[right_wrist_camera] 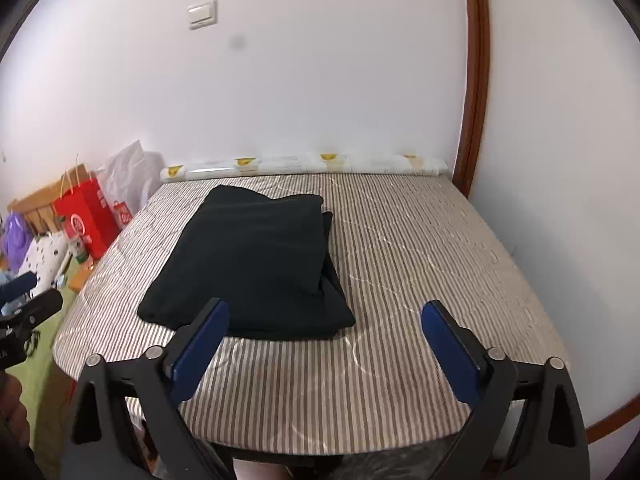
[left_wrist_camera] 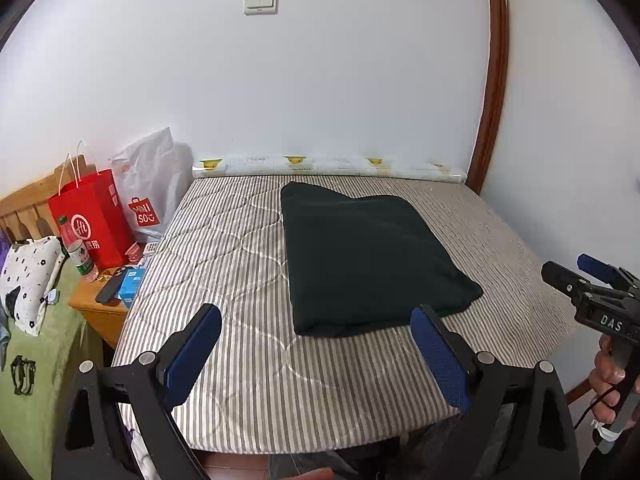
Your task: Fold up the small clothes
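While the folded dark garment [left_wrist_camera: 372, 256] lies flat on the striped mattress [left_wrist_camera: 224, 248], toward its far half, both grippers are held above the near edge, clear of the cloth. The left gripper [left_wrist_camera: 316, 354] is spread wide with nothing between its blue pads, and the right gripper [right_wrist_camera: 326, 350] is likewise spread wide and empty. A red bag [left_wrist_camera: 96, 220] is seen beside the bed.

White wall [left_wrist_camera: 320, 80] fitted with a light switch [left_wrist_camera: 261, 1], striped mattress [left_wrist_camera: 240, 280] set against it, brown wooden door frame [left_wrist_camera: 494, 80] at right, wooden nightstand [left_wrist_camera: 100, 312] placed left.
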